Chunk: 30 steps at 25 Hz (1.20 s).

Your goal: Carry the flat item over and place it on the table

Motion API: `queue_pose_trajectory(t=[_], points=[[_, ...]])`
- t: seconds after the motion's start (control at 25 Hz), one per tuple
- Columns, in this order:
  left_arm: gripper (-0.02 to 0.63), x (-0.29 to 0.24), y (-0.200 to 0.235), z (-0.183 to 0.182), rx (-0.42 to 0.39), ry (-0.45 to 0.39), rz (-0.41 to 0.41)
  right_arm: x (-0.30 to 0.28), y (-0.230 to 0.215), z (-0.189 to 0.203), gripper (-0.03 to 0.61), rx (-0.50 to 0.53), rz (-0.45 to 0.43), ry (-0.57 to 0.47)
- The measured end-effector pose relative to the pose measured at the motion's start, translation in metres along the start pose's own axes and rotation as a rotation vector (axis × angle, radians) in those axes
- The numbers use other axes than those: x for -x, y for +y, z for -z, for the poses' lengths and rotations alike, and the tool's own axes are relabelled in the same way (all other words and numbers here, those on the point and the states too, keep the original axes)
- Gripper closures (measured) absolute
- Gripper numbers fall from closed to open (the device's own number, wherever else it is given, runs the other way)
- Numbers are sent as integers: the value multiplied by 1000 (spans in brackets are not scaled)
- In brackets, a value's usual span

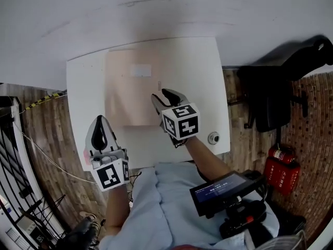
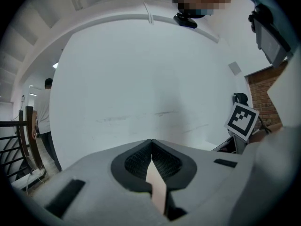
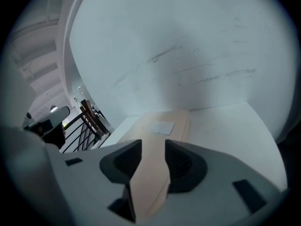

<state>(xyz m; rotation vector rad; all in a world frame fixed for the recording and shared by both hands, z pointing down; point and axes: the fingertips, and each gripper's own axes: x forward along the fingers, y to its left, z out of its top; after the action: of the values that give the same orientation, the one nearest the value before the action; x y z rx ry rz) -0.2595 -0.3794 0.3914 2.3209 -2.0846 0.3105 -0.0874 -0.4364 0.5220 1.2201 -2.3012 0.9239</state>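
From the head view I saw the flat item (image 1: pixel 130 95), a pale beige sheet with a white label (image 1: pixel 140 70), lying on the white worktop (image 1: pixel 208 87) that stood against the wall (image 1: pixel 156 9) at 12 o'clock. The right claw (image 1: pixel 161 96) sat at the item's near right corner, at about 5 o'clock of it, with its marker cube (image 1: pixel 181 121) just behind. The left claw (image 1: pixel 101 121) hung at 7 o'clock of the item, just beside its near left corner and over the worktop's edge. A black chair (image 1: pixel 276 95) stood off at 3 o'clock and a red fire extinguisher (image 1: pixel 281 171) at 4 o'clock. In the left gripper view the left claw (image 2: pixel 151 147) was clenched, its fingertips meeting, with a thin beige sliver (image 2: pixel 156 187) pinched edge-on between the pads; I could not tell what it was. Beyond it was only the wall, with the other claw's marker cube at 3 o'clock and a black railing (image 2: pixel 14 140) at 8 o'clock. In the right gripper view the right claw (image 3: pixel 153 145) was grasping the flat item. The item's near end filled the gap between the two dark pads, and the rest ran toward 12 o'clock, its label end reaching out over the worktop.
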Motion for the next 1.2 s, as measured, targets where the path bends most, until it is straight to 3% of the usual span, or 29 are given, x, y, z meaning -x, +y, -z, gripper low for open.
queue_pose_trajectory(t=[0.16, 0.32, 0.56, 0.88, 1.2], points=[[604, 7, -16, -32, -1, -55, 19, 40, 17, -31, 471, 104, 24, -157], [604, 14, -27, -61, 49, -101, 42, 94, 38, -70, 566, 248, 71, -370], [604, 30, -46, -111, 45, -204, 78, 164, 62, -101, 572, 355, 92, -555], [604, 44, -60, -139, 8, -259, 92, 206, 60, -109, 574, 366, 127, -631], [604, 43, -72, -144, 7, -270, 113, 211, 60, -106, 574, 398, 125, -633]])
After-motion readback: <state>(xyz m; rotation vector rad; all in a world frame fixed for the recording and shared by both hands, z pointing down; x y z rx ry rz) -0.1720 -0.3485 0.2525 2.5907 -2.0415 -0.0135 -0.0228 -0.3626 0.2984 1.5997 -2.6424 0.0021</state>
